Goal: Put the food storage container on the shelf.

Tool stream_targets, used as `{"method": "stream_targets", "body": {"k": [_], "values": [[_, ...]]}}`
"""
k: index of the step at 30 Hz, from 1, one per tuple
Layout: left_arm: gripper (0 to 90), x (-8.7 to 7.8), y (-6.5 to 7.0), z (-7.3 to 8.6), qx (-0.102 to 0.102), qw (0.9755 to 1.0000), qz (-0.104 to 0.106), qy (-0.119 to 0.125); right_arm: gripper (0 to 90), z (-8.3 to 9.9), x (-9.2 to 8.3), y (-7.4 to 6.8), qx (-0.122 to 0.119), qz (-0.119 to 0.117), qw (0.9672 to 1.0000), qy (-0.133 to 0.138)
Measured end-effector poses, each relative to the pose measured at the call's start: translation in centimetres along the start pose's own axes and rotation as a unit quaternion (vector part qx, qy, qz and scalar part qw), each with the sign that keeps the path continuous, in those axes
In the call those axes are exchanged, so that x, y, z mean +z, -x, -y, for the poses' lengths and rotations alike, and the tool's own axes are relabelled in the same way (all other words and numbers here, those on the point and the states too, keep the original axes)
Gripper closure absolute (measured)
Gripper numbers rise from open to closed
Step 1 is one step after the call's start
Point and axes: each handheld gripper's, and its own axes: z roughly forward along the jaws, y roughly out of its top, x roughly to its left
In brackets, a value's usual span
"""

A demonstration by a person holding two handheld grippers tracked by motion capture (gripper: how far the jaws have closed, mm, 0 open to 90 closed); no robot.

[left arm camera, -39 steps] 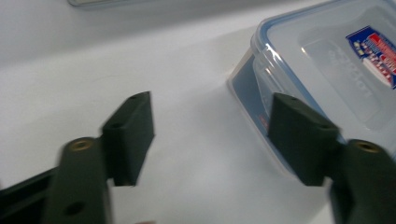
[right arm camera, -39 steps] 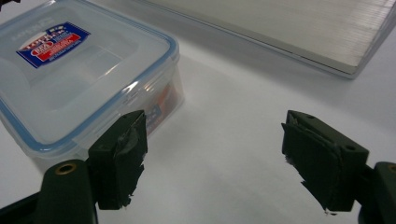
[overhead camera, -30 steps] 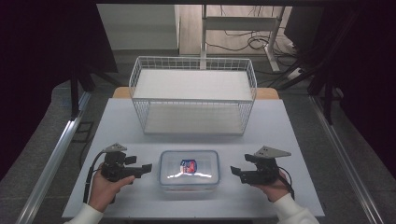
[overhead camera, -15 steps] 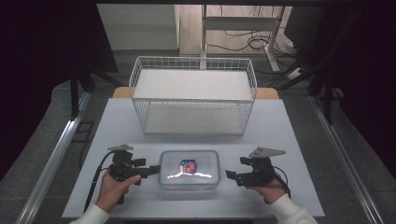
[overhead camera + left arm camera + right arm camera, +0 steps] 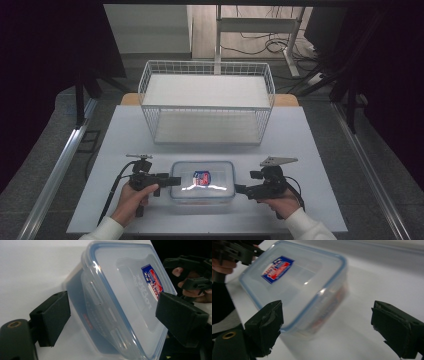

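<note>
A: Box (image 5: 202,181) position? Gripper states?

B: Near table edge, centred, lid latched. Left gripper (image 5: 173,180) at left end, jaws wide, straddling the end without pressing. Right gripper (image 5: 240,189) just short of right end, jaws just opened wide, holding nothing.

A: Reason?

B: Likely a two-sided lift toward the basket (image 5: 207,131), farther back.

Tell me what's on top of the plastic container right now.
A clear lid with a blue seal rim sits on the container, bearing a red-and-blue sticker. Glare and the frosted plastic hide whatever is inside.
</note>
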Motion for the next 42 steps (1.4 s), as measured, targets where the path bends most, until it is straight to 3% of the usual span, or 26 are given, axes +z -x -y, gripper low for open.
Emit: {"method": "stream_targets", "body": {"k": [6,8,12,17,22,27,30,36,42], "values": [[13.3,0.2,-0.1,0.0,-0.002,1.0000,0.007,-0.004,9.9,-0.8,1.9,-0.3,0.040,-0.035,0.9983,-0.023],[13.7,0.3,-0.1,0.1,-0.003,0.9999,0.011,-0.005,9.4,-1.2,3.0,0.0,0.075,-0.052,0.9951,-0.037],[15.0,0.5,-0.1,0.1,-0.003,0.9999,0.012,-0.011,10.0,-1.3,3.9,0.6,0.100,-0.064,0.9917,-0.049],[18.3,0.6,0.0,0.2,-0.004,0.9997,0.017,-0.018,15.1,-1.3,4.3,0.9,0.123,-0.088,0.9871,-0.051],[24.6,0.4,0.1,0.2,-0.005,0.9998,0.009,-0.014,21.9,-1.2,4.4,1.0,0.135,-0.089,0.9851,-0.059],[29.4,0.2,0.2,0.2,-0.009,0.9999,0.005,-0.013,34.8,-1.0,3.7,1.4,0.163,-0.094,0.9810,-0.048],[32.8,0.0,0.3,0.3,-0.011,0.9999,0.003,-0.010,36.4,-0.9,3.6,1.6,0.174,-0.098,0.9786,-0.048],[38.7,-0.6,0.7,0.7,-0.019,0.9998,0.004,0.004,40.6,-0.9,3.0,1.2,0.167,-0.096,0.9802,-0.044],[42.8,-1.2,1.5,1.3,-0.008,0.9999,0.001,0.013,44.0,-0.6,2.3,0.3,0.147,-0.085,0.9849,-0.031]]}}
